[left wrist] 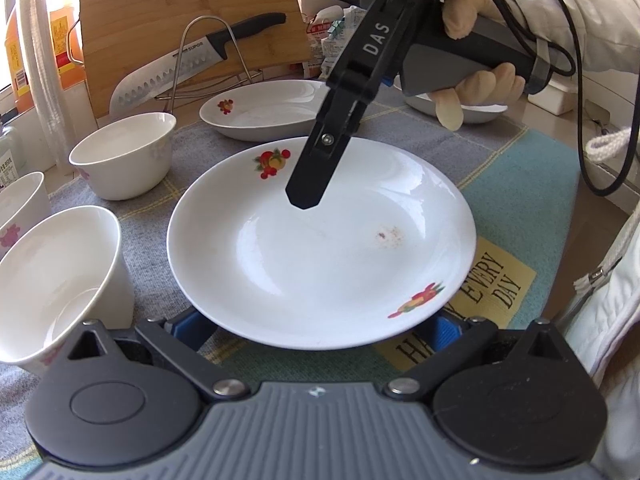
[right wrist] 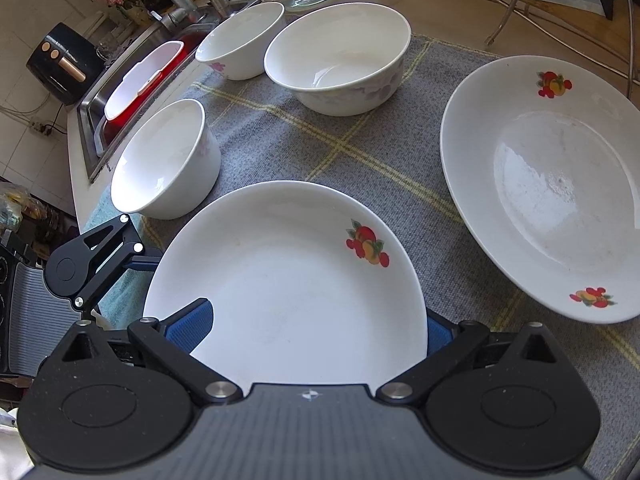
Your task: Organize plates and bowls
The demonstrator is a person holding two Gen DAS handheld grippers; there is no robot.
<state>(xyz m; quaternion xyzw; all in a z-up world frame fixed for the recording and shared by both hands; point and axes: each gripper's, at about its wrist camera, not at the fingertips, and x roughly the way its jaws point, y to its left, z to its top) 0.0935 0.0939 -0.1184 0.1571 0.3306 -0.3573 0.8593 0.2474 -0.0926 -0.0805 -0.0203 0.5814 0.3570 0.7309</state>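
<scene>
Right gripper [right wrist: 316, 326] clamping fruit-print plate [right wrist: 288, 280] (blue pads on rim); left gripper [left wrist: 316, 326] gaping wide, straddling plate's opposite edge.

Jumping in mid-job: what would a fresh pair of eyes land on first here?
The white fruit-print plate fills the middle of the grey mat, with the left gripper at its near rim and the right gripper reaching over it. Three white bowls cluster toward the sink, and a second plate lies beside.
</scene>
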